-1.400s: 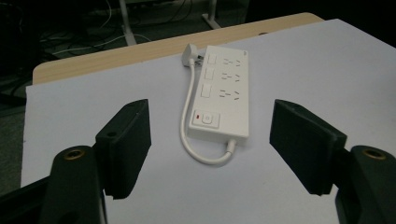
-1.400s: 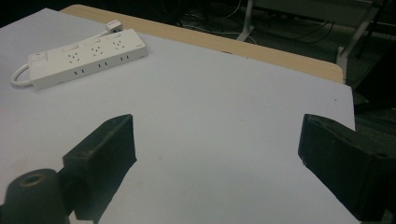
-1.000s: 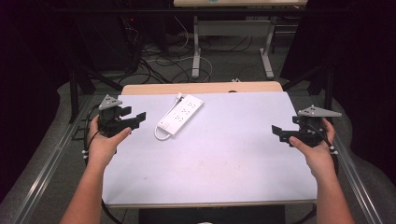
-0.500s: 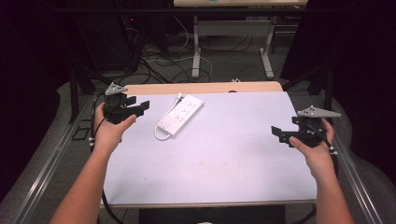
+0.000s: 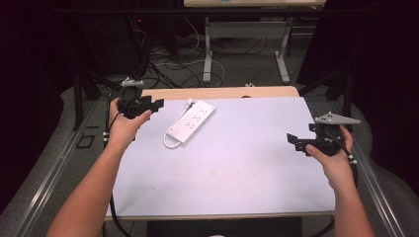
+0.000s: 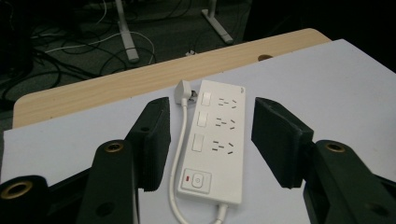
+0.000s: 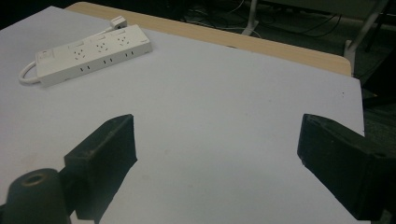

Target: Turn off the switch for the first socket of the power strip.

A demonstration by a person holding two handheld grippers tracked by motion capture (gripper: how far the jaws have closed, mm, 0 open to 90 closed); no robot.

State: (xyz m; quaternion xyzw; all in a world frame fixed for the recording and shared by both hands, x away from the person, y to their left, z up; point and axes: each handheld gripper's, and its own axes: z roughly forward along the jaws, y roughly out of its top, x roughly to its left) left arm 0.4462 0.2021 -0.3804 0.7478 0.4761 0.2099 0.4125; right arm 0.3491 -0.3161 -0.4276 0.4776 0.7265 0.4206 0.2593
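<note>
You held the right gripper (image 5: 295, 142) nearest you, above the right edge of the table (image 5: 247, 163), its jaws spread wide with nothing between them; in the right gripper view they (image 7: 215, 163) framed only bare white tabletop. Your right hand (image 5: 332, 159) gripped its body from below, with the grey plate (image 5: 337, 119) on top.

Farther off, at the left rear corner, your left hand (image 5: 123, 126) carried the left gripper (image 5: 157, 103) just beside the table's edge, pointing toward the middle. Its jaws had just been closing and stood about half open, holding nothing. In the left gripper view they (image 6: 210, 135) bracketed the power strip (image 6: 215, 140) from above, the pads clear of it on both sides and not touching.

The white power strip (image 5: 190, 122) lay flat on the table near the rear left, set at a slant, close to the left gripper and well apart from the right one. It had three rows of sockets, each with a white rocker switch beside it, and a square switch panel (image 6: 195, 180) with a small red mark at its near end. Its white cord (image 6: 180, 154) looped out of that end and ran along the strip's side to the plug (image 6: 183, 92), which lay by the far end. I could read no brand or writing on the strip. Beyond it, the pale wooden rear edge (image 5: 217, 92) of the table showed.
</note>
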